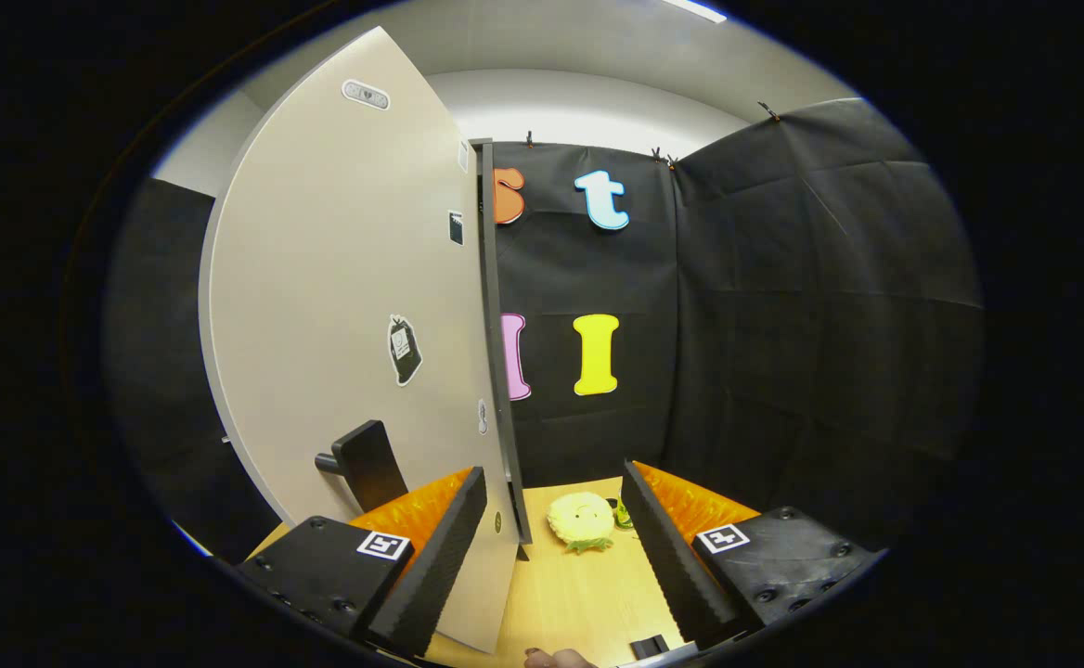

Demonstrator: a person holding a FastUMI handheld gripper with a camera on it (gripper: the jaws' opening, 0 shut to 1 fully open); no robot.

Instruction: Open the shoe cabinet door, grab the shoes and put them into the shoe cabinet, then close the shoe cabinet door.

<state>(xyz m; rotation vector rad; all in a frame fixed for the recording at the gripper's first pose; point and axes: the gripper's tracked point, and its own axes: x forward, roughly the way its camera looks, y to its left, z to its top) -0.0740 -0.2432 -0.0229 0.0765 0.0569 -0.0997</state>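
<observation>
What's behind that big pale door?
Past the door's edge, a yellow plush slipper lies on the wooden floor, just ahead of the open claw. The cabinet's inside is hidden by the door.

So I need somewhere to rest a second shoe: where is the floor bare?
Bare wood floor runs between the open gripper fingers, from the door edge across to the right finger. Ahead it is crowded: the yellow shoe sits near the black wall.

Light wooden tabletop (588,594), black cloth wall (783,306) behind.
</observation>
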